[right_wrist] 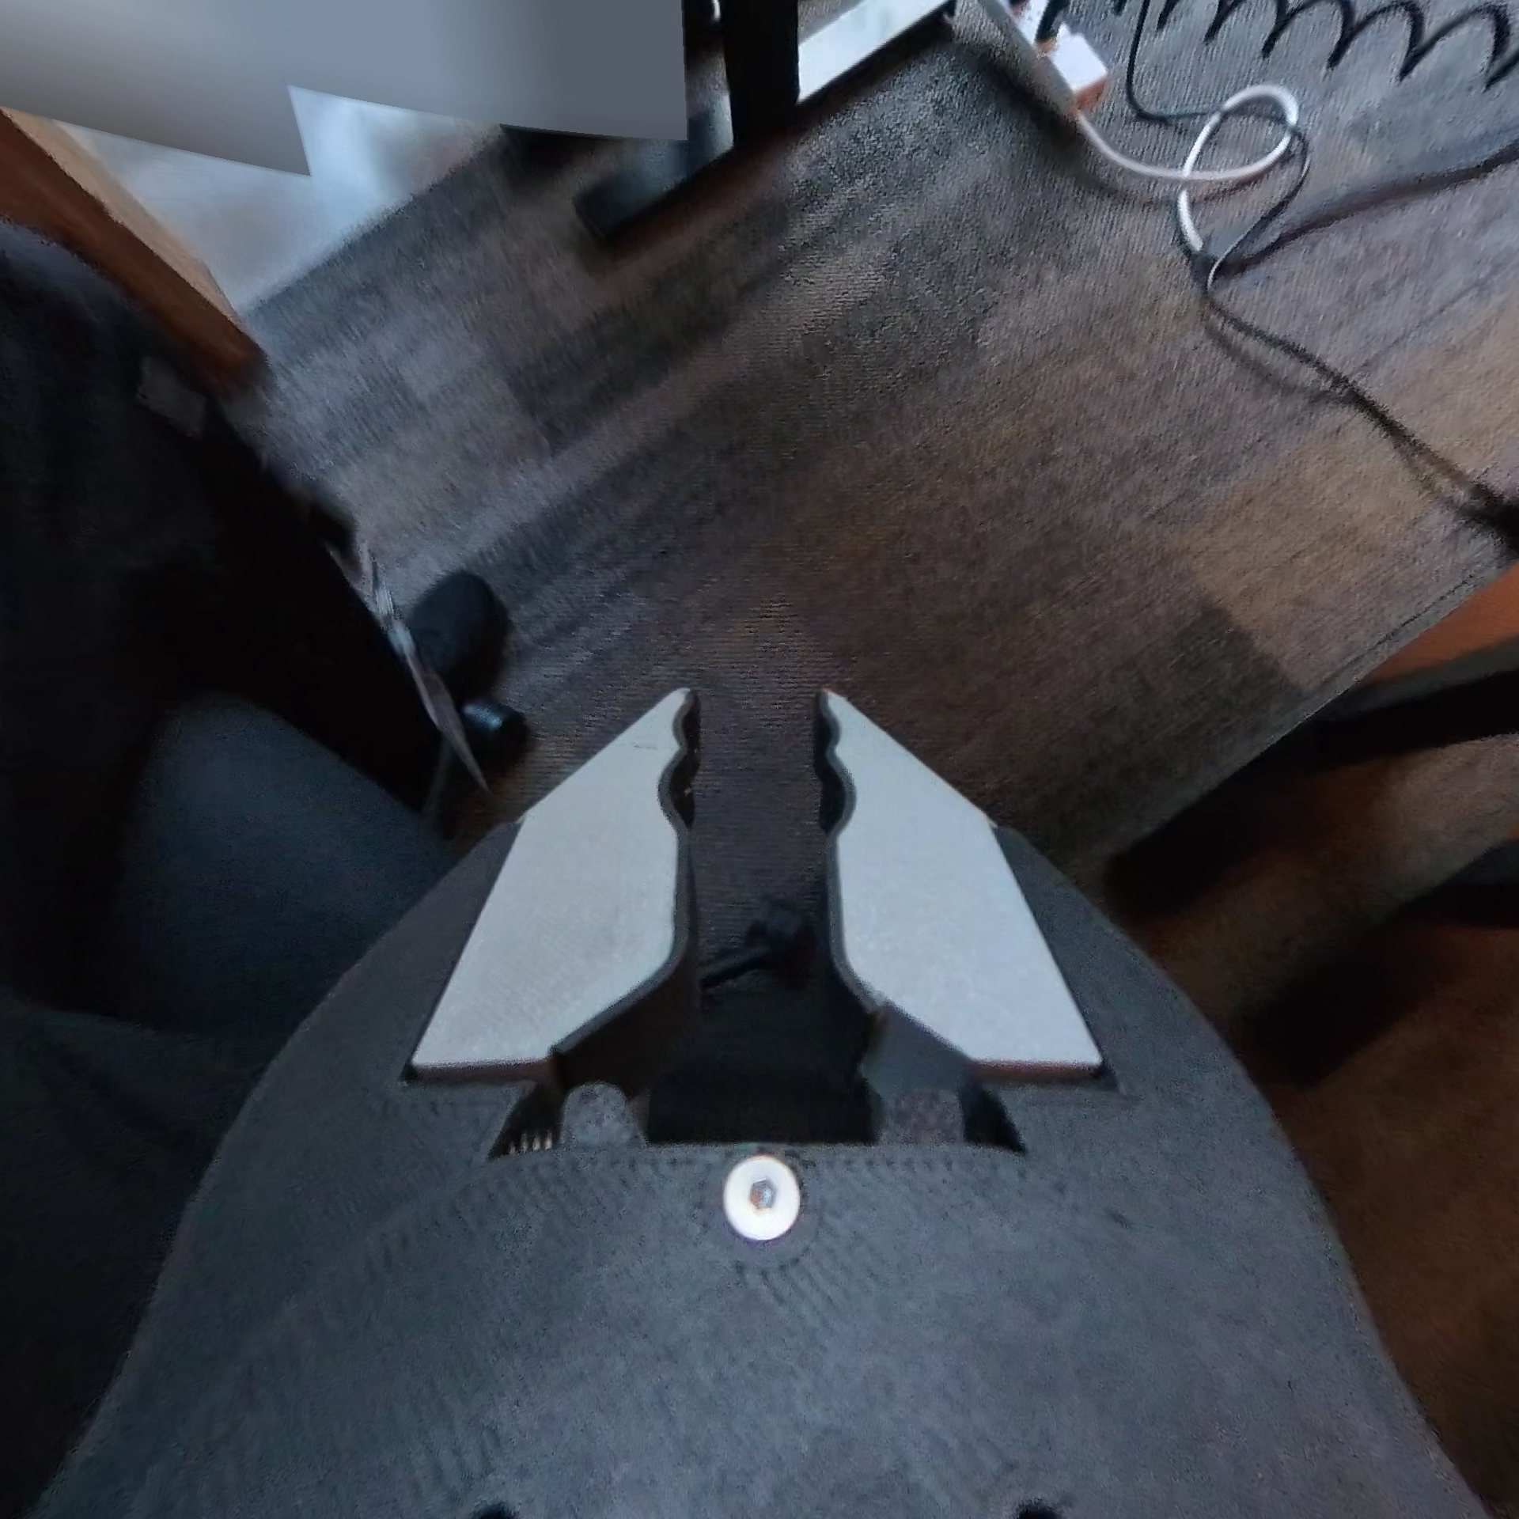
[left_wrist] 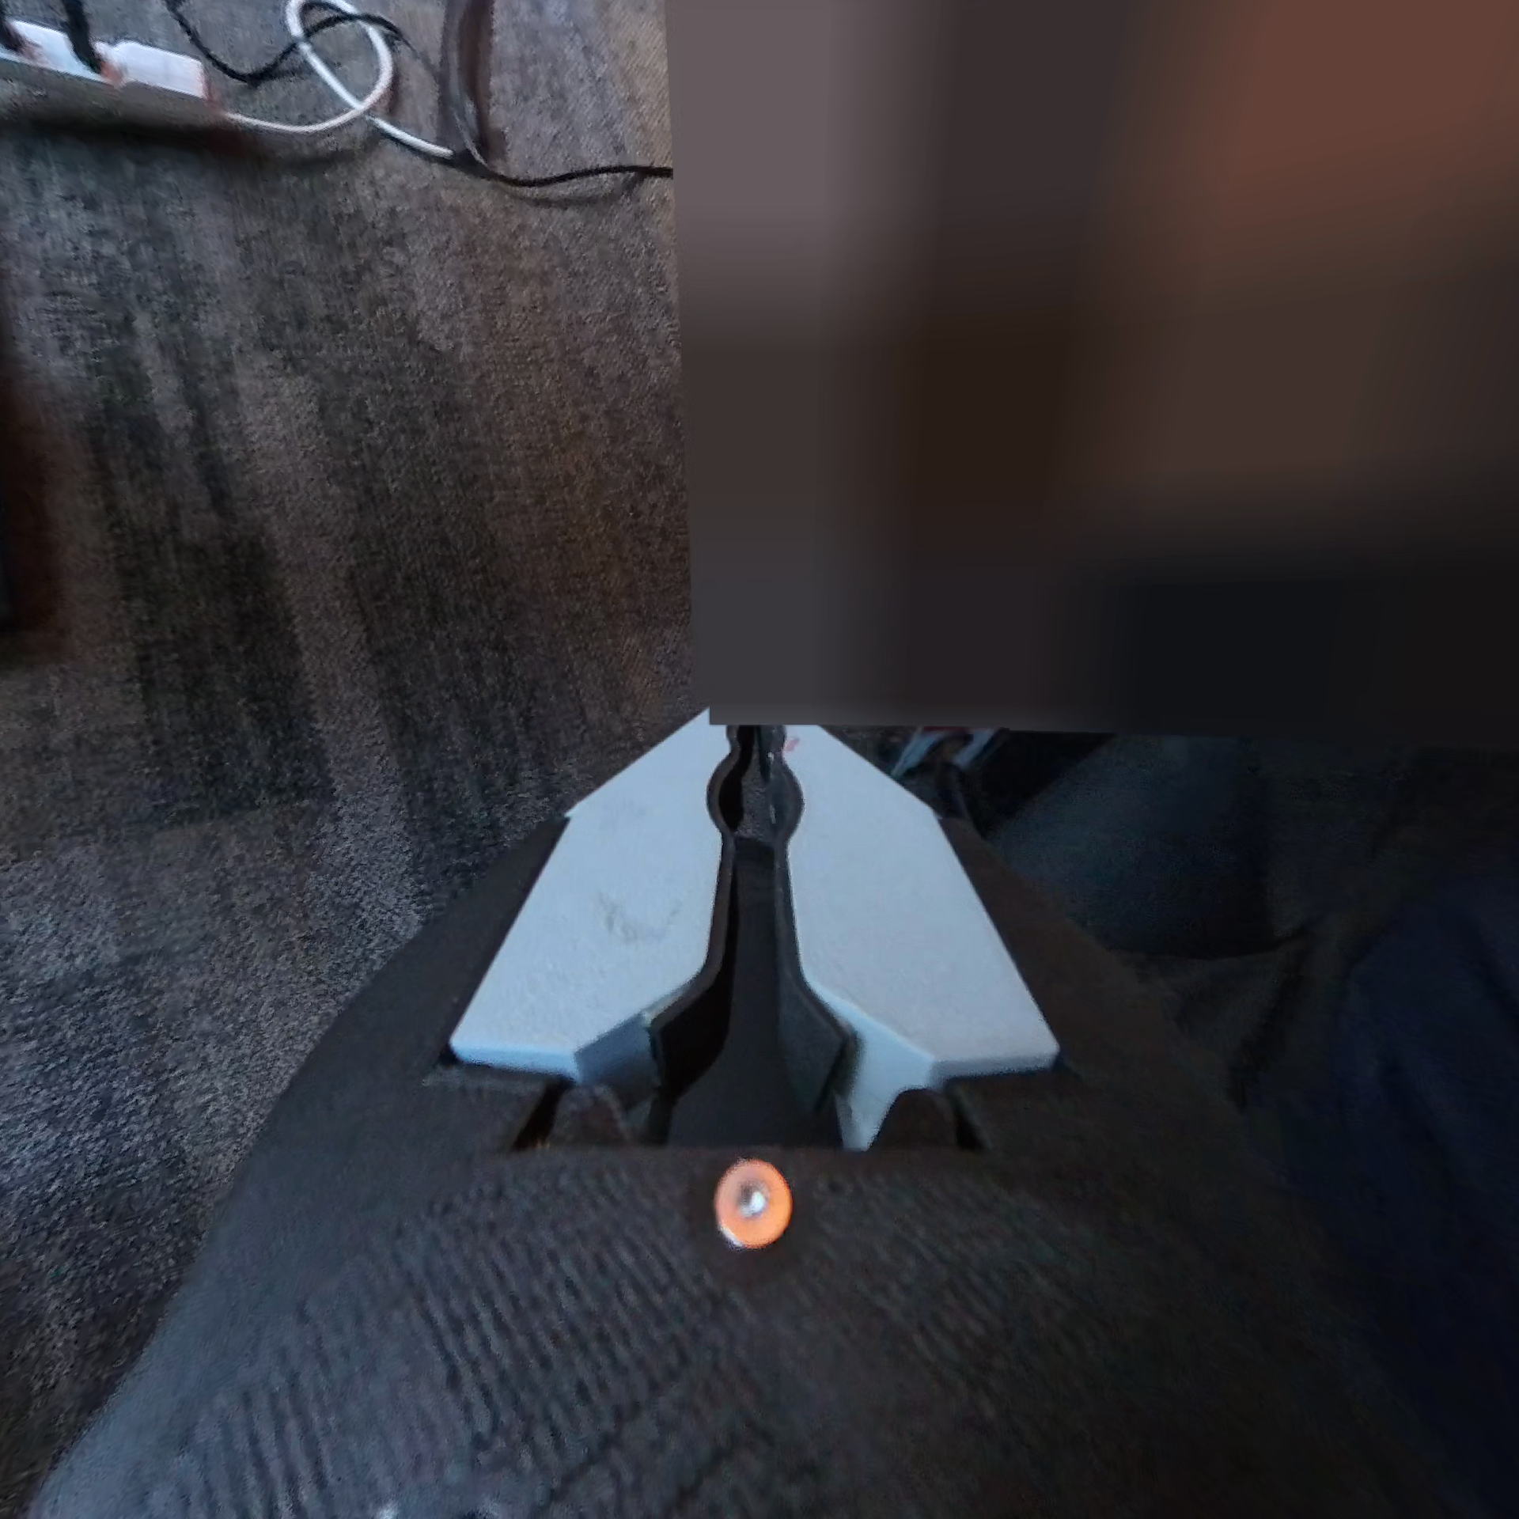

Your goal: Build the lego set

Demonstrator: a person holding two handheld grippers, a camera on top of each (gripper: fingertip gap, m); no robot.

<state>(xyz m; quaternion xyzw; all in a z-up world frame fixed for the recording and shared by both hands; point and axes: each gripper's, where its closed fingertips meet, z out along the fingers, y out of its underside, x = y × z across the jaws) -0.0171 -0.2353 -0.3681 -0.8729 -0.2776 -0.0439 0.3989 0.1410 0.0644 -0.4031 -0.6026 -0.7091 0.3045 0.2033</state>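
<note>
We're looking down at a grey-brown carpet (right_wrist: 945,427) in both views, and there's plenty of open floor ahead of the right claw (right_wrist: 756,707). The edges are where it's getting crowded: a dark desk leg and foot (right_wrist: 699,123) are standing at the far end, a tangle of white and black cables (right_wrist: 1233,164) is lying off to the upper right, an orange-brown wooden edge (right_wrist: 1463,625) is cutting in on the right, and something dark and soft (clothing or a seat, we can't tell which) (right_wrist: 164,657) is filling the left side, with a small black wheel-like thing (right_wrist: 460,633) just beside it.

The right claw is standing partly open. We're seeing carpet straight through the gap between its pale fingers (right_wrist: 592,863), and nothing is sitting between them or touching them.

The left claw (left_wrist: 752,740) is hanging over the same carpet (left_wrist: 329,493), with the cables (left_wrist: 345,90) and a white power strip (left_wrist: 148,66) up in the far left corner. Open floor is all to its left. Its pale fingers (left_wrist: 625,904) are pressed together along their wavy inner edges, so it's looking closed (the very tips are hidden, so we can't say whether anything thin is pinched there).
</note>
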